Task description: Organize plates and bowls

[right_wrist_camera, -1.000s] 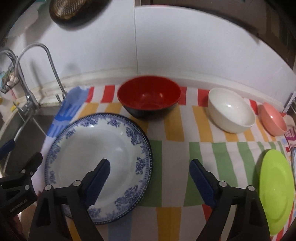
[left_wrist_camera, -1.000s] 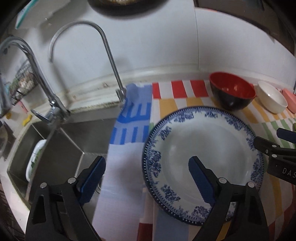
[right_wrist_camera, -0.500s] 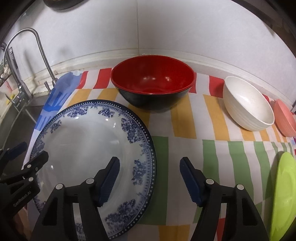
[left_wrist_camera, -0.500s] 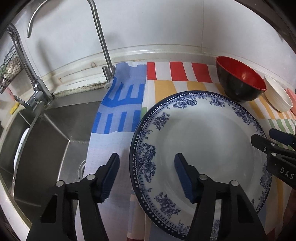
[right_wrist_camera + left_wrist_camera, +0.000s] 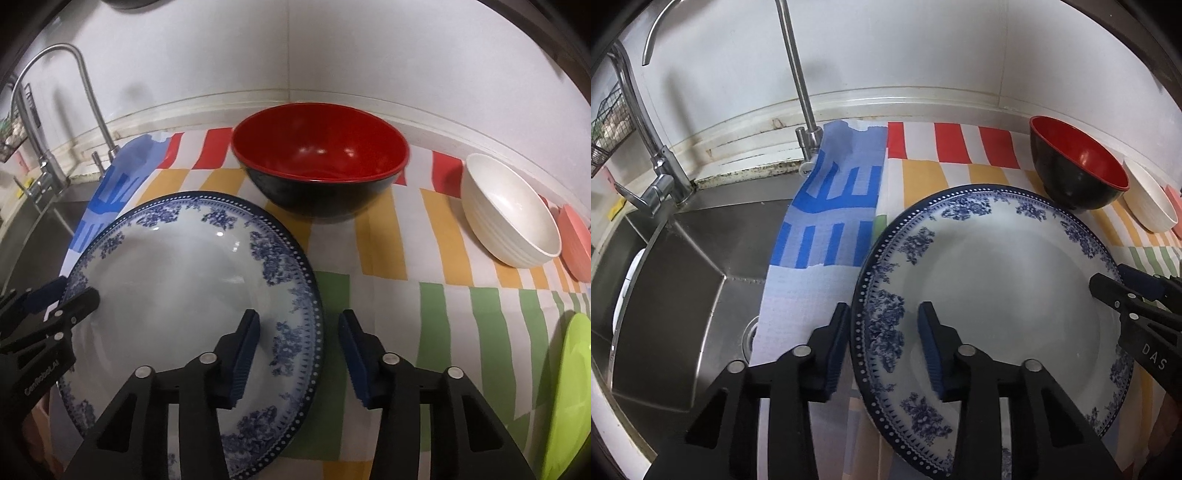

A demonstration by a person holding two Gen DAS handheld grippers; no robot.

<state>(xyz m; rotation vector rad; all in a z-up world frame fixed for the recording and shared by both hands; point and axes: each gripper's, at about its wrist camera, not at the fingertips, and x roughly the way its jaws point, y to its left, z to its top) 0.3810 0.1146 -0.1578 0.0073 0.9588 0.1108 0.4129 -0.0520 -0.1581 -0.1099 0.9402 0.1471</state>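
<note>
Blue-and-white porcelain fills both views: the plate (image 5: pixel 997 306) lies on the striped cloth (image 5: pixel 376 236) covering the tabletop, its near rim cut off behind black tong arms. The left tongs (image 5: pixel 884 343) straddle the plate's left rim and the right tongs (image 5: pixel 299 354) its right rim — both are closing, rim between the pads, not yet pressing. Beyond the plate stands a red-and-black bowl (image 5: pixel 321 162), then a white bowl (image 5: pixel 513 210); a pink dish (image 5: pixel 576 243) and a green plate (image 5: pixel 569 398) are clipped by the frame edge. Left of the cloth — a steel sink (image 5: pixel 676 280), two taps, a grimy seam under the white wall.
</note>
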